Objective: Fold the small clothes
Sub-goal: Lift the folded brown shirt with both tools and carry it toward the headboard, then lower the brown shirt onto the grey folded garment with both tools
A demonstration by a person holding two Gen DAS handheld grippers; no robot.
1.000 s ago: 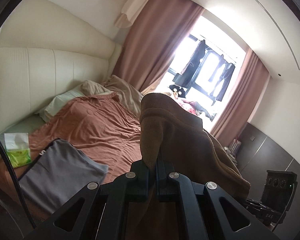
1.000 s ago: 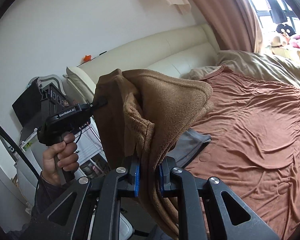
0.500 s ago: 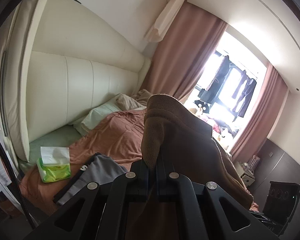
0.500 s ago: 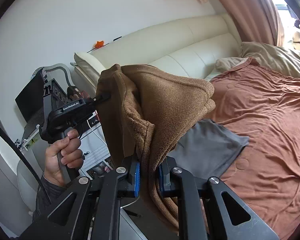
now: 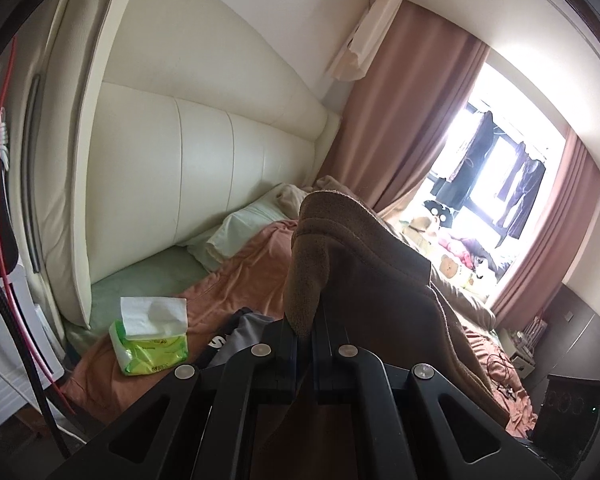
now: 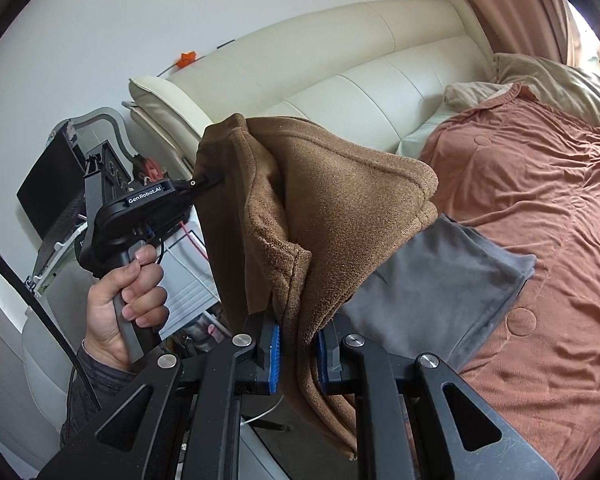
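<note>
A brown fleece garment (image 6: 332, 216) hangs in the air between both grippers, above the near edge of the bed. My right gripper (image 6: 296, 340) is shut on a bunched fold of it. My left gripper (image 5: 307, 330) is shut on another edge of the brown garment (image 5: 364, 272); it also shows in the right wrist view (image 6: 210, 179), pinching the garment's far left corner. A folded grey garment (image 6: 440, 292) lies flat on the rust-coloured bedspread (image 6: 540, 208) below; it also shows in the left wrist view (image 5: 246, 330).
A green tissue pack (image 5: 150, 338) lies on the bed corner. A cream padded headboard (image 5: 204, 184) stands behind, with pillows (image 5: 244, 228). Shelves and equipment (image 6: 56, 184) stand left of the bed. A window with curtains (image 5: 500, 184) is at the far side.
Both grippers have swung left with the brown garment. The views turned toward the headboard and bedside; the grey garment and tissue pack shifted right and nearer in view.
</note>
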